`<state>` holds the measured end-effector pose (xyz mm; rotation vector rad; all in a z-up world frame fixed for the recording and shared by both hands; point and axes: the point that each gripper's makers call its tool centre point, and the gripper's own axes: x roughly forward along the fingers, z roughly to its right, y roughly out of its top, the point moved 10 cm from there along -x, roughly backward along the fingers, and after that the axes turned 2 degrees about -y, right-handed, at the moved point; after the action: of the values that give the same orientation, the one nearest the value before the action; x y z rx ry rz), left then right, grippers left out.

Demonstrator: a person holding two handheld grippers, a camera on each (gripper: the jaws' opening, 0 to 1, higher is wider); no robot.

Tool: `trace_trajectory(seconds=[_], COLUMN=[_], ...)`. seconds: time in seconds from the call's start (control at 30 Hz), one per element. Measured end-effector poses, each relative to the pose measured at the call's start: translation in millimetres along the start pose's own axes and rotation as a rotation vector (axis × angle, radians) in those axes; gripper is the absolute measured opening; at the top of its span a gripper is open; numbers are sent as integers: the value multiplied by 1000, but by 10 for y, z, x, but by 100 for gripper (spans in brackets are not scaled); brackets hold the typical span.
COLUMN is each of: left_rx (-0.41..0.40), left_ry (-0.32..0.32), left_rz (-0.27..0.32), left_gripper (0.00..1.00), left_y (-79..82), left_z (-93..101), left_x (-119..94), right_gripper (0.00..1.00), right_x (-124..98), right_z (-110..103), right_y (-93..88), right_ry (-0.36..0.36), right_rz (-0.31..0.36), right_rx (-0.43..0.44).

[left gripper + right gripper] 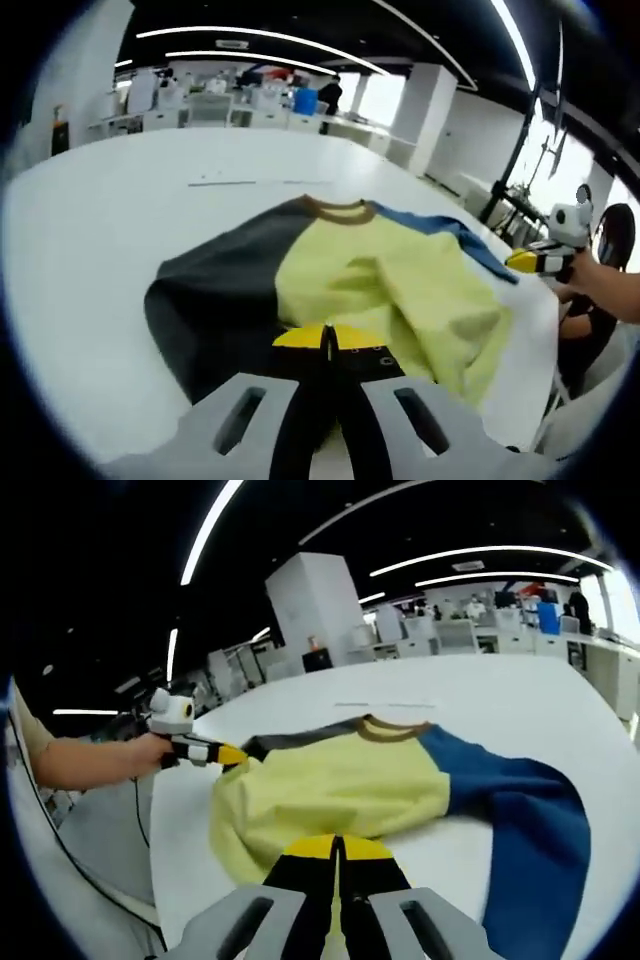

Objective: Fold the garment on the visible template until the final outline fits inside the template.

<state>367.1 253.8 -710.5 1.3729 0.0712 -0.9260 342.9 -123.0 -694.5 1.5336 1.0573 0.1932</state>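
The garment (350,290) lies on the white table (110,250), its near hem pinched between the closed left gripper (327,340) and closed right gripper (337,848).

Each view looks low and close along its own jaws across the white table (90,260), from opposite ends of the shared garment (340,780).

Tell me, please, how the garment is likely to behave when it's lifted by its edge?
The garment probably hangs limp: it already lies in soft wrinkles. It likely drags rather than slides on the white table, and looks light.
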Motion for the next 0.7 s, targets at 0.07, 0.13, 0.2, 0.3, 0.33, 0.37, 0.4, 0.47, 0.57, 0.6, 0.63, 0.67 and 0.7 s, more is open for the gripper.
trace_trajectory(seconds=[0.07,0.13,0.2,0.3,0.33,0.37,0.4,0.47,0.57,0.6,0.63,0.67,0.7], left_rx=[-7,-21,-19,-17,-19,-13,-7,6,29,36,38,44,48], left_ry=[6,-2,-22,-46,-51,-56,-62,-69,-81,-85,-87,-90,-91], left_rz=[-18,-13,4,29,34,45,52,59,60,61,62,61,60], left_gripper=[0,0,0,0,0,1,3,6,9,9,11,12,14], left_y=[-31,-38,-32,-17,-16,-17,-21,-41,-89,-112,-127,-151,-166], left_z=[-36,-27,2,22,22,32,42,65,93,105,112,123,132], left_x=[11,-9,-53,-130,-155,-194,-217,-272,-339,-366,-384,-405,-420], right_gripper=[0,0,0,0,0,0,0,0,8,9,9,11,13], right_x=[2,1,-5,-13,-14,-17,-19,-22,-10,-10,-11,-12,-14], right_z=[-10,-20,-26,-33,-34,-34,-34,-35,-41,-44,-48,-54,-60], right_y=[-27,-51,-67,-83,-87,-91,-93,-101,-131,-140,-150,-158,-166], right_ry=[1,3,4,7,8,9,10,14,18,20,24,26,27], right_rz=[-6,-9,-8,-6,-6,-6,-5,-6,-20,-24,-29,-33,-37], right_rx=[1,3,6,11,12,13,12,14,17,16,12,7,2])
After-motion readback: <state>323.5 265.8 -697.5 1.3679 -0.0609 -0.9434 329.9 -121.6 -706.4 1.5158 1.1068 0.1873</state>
